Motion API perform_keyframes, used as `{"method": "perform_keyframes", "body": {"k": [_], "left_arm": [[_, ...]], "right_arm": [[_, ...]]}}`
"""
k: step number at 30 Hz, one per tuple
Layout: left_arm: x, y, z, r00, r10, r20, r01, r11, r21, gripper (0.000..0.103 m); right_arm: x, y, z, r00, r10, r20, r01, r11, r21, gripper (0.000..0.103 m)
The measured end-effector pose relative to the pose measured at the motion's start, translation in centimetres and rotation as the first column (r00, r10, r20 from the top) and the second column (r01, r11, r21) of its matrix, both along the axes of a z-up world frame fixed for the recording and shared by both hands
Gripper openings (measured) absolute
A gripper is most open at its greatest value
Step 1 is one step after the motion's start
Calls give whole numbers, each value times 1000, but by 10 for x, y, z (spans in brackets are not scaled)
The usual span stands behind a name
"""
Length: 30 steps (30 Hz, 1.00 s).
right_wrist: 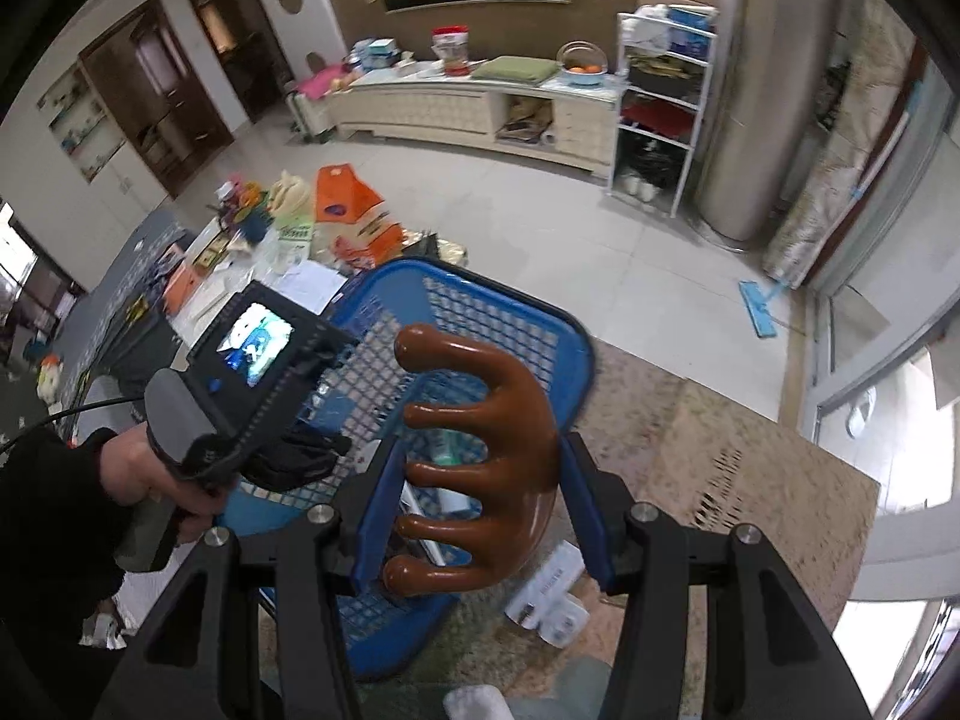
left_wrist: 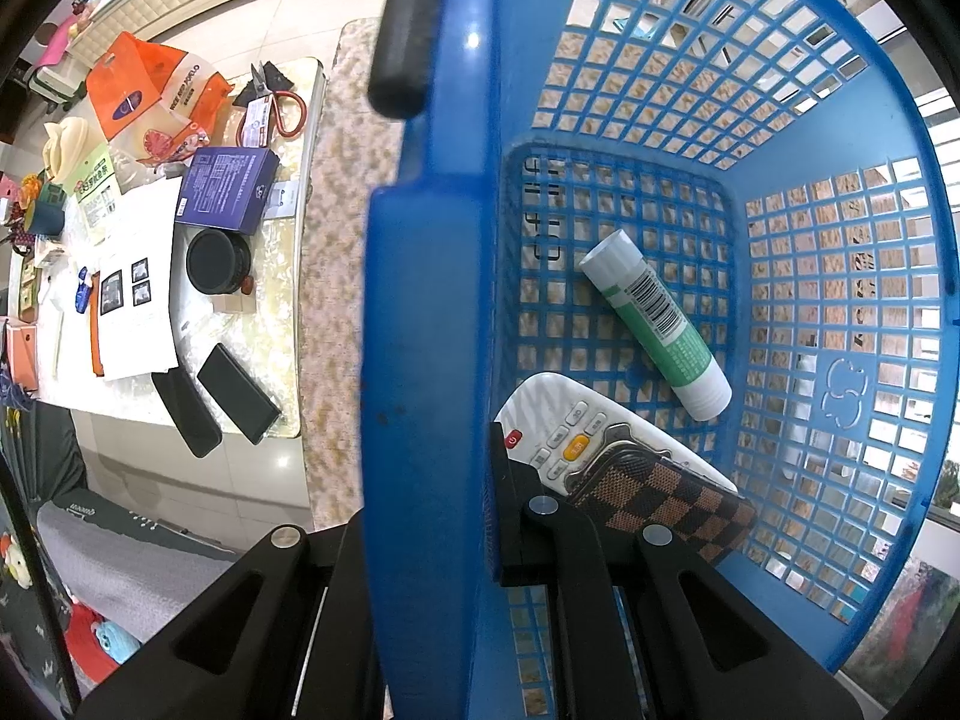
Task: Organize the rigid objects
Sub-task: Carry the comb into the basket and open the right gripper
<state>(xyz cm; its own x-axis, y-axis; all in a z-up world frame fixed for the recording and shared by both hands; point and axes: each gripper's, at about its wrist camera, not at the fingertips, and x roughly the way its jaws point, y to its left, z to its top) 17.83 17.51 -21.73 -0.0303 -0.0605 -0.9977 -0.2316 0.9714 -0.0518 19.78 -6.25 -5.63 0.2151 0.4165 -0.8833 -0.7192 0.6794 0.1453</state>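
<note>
A blue mesh basket [left_wrist: 840, 276] stands on a speckled stone tabletop [right_wrist: 750, 480]. In it lie a green-and-white glue stick [left_wrist: 660, 324], a white remote [left_wrist: 576, 438] and a brown checkered wallet [left_wrist: 666, 504]. My left gripper [left_wrist: 432, 78] points straight down and is shut on the basket's near wall, with one black finger [left_wrist: 399, 30] outside the wall. In the right wrist view, my right gripper [right_wrist: 480, 480] is shut on a brown wooden massage comb [right_wrist: 480, 420] with thick rounded prongs, held over the basket [right_wrist: 528, 324]. A hand in a black sleeve holds the left gripper [right_wrist: 252, 360] at the basket's left side.
A low table [left_wrist: 282, 276] left of the basket carries red scissors [left_wrist: 282, 102], a purple box [left_wrist: 231, 186], an orange bag [left_wrist: 150, 96], a black round jar [left_wrist: 216, 261], a dark phone [left_wrist: 237, 393] and papers. White plastic items [right_wrist: 552, 594] lie on the stone top beside the basket.
</note>
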Motion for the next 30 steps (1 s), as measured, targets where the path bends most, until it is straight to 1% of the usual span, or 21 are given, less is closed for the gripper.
{"method": "perform_keyframes", "body": {"k": [4,6,11,17,23,30], "left_arm": [[0,0,0,1000,1,1,-1,1000,-2,10],[0,0,0,1000,2,1,-2,1000,-2,10],[0,0,0,1000,-1,0,1,1000,-2,10],[2,-2,0,1000,-9,-1,9,1000,0,10],[2,-2,0,1000,-9,-1,9,1000,0,10],[2,-2,0,1000,-10,-1,10,1000,1,10]], "right_arm": [[1,12,-5,999,39,-5,-39,999,-23,49],[3,20,-14,999,53,-12,-54,997,-49,49],[8,37,-40,995,77,-60,-83,991,-105,49],[7,51,-58,992,92,-87,-104,983,-150,50],[8,57,-67,991,89,-105,-107,978,-182,50],[11,52,-69,989,91,-118,-112,975,-192,50]]}}
